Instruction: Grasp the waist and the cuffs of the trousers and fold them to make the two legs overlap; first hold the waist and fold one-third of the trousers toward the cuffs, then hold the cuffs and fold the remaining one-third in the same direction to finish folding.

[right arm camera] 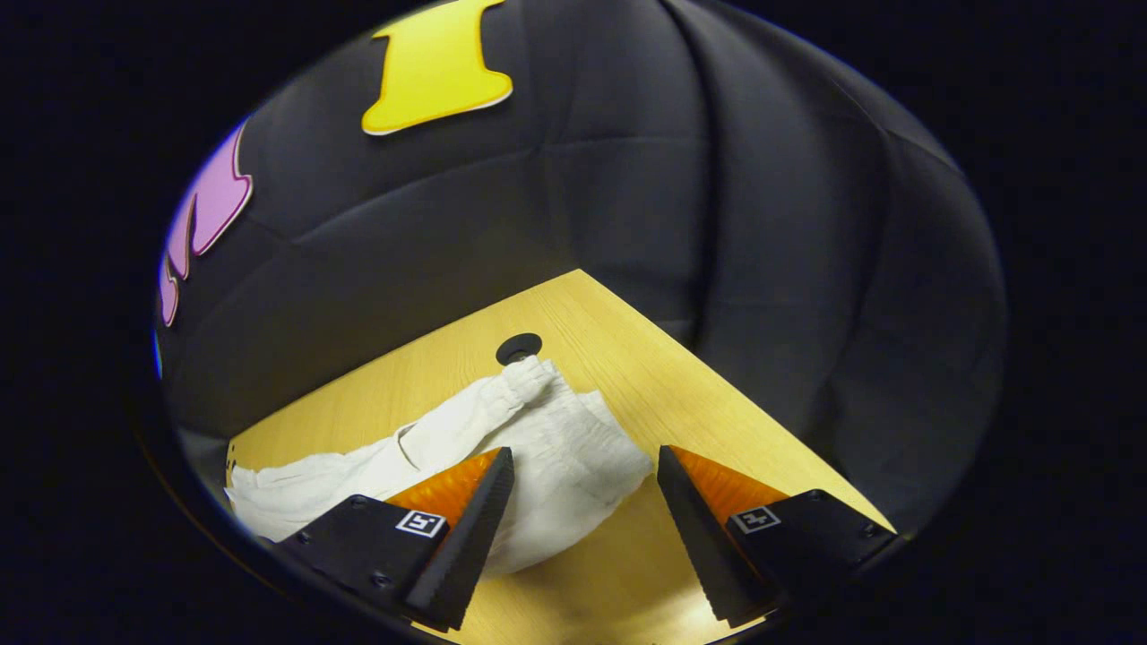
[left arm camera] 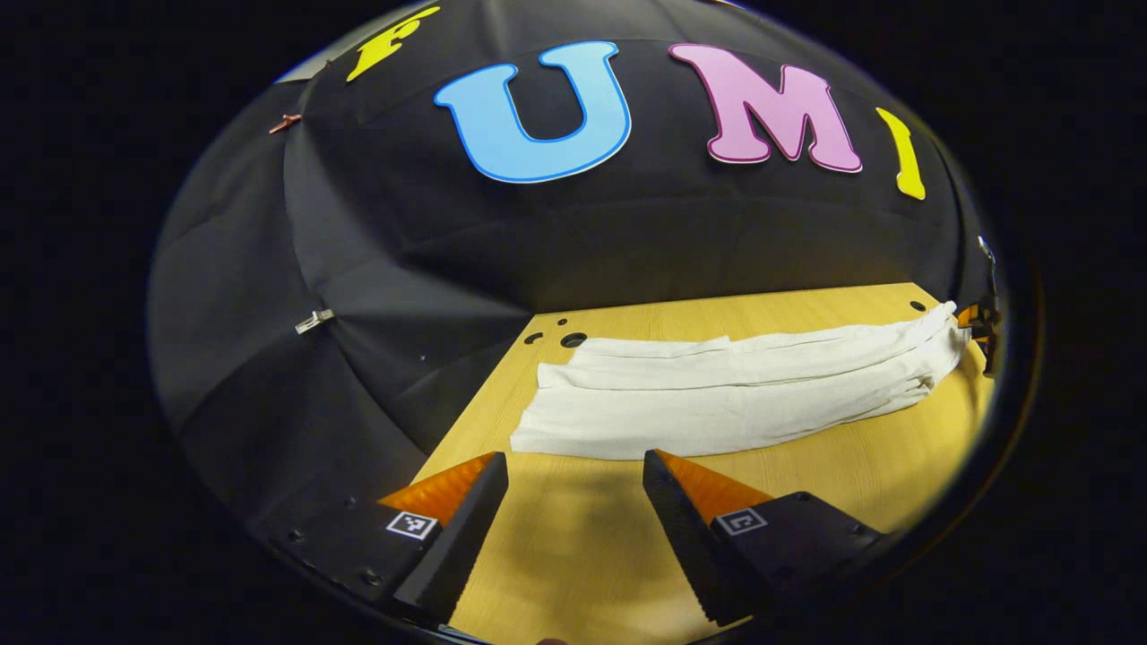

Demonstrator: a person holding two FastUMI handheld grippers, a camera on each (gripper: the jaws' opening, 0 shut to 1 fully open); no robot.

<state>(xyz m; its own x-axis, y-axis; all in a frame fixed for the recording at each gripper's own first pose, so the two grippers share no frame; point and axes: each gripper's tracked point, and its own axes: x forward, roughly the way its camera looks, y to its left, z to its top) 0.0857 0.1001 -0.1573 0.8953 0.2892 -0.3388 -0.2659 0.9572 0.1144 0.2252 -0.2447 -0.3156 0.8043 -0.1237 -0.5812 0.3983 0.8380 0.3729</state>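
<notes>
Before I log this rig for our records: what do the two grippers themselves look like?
Both are built alike. The left gripper and the right gripper each have two wedge-shaped fingers tapering to a point, with toothed inner edges. Each finger sits on a dark block with small screws, and each block carries a small square black-and-white marker. No cables are visible.

bare table before the left claw — trousers just ahead, booth wall behind

Dim booth, bright glare on the table, edges perhaps fisheye-bent.
</notes>
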